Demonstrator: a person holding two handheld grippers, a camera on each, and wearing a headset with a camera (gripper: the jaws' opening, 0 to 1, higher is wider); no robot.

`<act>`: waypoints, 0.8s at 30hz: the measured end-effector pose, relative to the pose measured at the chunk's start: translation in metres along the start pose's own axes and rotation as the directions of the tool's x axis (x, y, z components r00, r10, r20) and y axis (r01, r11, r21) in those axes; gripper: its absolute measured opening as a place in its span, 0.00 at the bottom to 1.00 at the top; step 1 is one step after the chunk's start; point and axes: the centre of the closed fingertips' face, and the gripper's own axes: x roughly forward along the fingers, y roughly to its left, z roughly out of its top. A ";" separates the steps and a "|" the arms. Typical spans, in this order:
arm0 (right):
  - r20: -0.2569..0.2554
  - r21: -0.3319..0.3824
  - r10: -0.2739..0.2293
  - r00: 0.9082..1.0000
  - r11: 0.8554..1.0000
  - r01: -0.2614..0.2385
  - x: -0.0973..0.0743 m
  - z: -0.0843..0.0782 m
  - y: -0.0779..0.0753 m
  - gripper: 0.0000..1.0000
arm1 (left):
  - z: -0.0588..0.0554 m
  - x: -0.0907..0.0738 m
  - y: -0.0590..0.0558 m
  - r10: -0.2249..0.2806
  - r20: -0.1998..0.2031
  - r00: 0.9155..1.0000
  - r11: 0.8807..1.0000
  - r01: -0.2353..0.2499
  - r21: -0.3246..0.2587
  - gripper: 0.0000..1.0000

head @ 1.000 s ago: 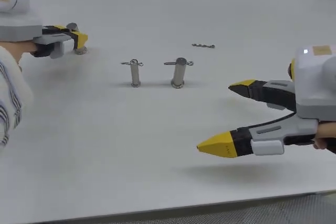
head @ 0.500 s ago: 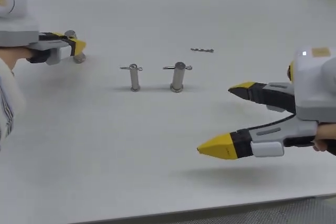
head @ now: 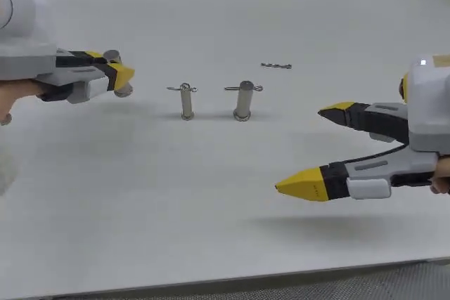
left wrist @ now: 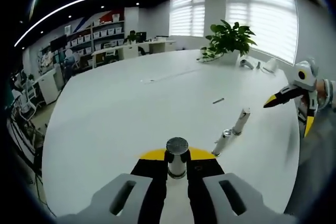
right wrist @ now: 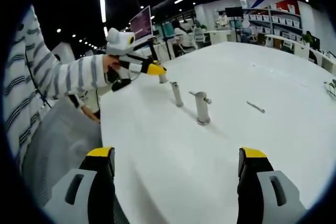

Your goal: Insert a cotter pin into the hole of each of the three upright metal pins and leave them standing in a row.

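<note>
The third metal pin (left wrist: 177, 157) is clamped upright between the closed jaws of the left gripper (head: 118, 75), at the left end of the row and low over the table (head: 211, 194); whether its foot touches the surface I cannot tell; no cotter is through its head. Beyond it stand the middle pin (head: 185, 102) and the end pin (head: 243, 101), each already crossed by a cotter; the loose cotter pin (head: 275, 66) lies behind them, well apart. The right gripper (head: 299, 149) hovers empty to the right, jaws spread wide. The step in hand looks like steadying the last pin; next, the right gripper should fetch that loose cotter and thread it through the hole. Against half a second ago, the left gripper and its pin have come closer to the middle pin; the right gripper is much where it was.
</note>
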 end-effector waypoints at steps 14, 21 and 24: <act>0.049 -0.023 -0.020 0.999 0.999 0.022 -0.019 0.028 -0.014 0.97 | -0.003 -0.036 -0.089 -0.100 -0.016 0.995 0.994 0.101 0.043 0.11; 0.016 -0.138 -0.045 0.999 0.989 0.046 -0.024 0.052 -0.044 0.95 | -0.007 -0.034 -0.099 -0.111 -0.020 0.994 0.994 0.111 0.015 0.11; -0.023 -0.211 -0.053 0.998 0.976 0.047 -0.021 0.059 -0.059 0.92 | -0.011 -0.030 -0.106 -0.115 -0.026 0.993 0.993 0.116 0.009 0.11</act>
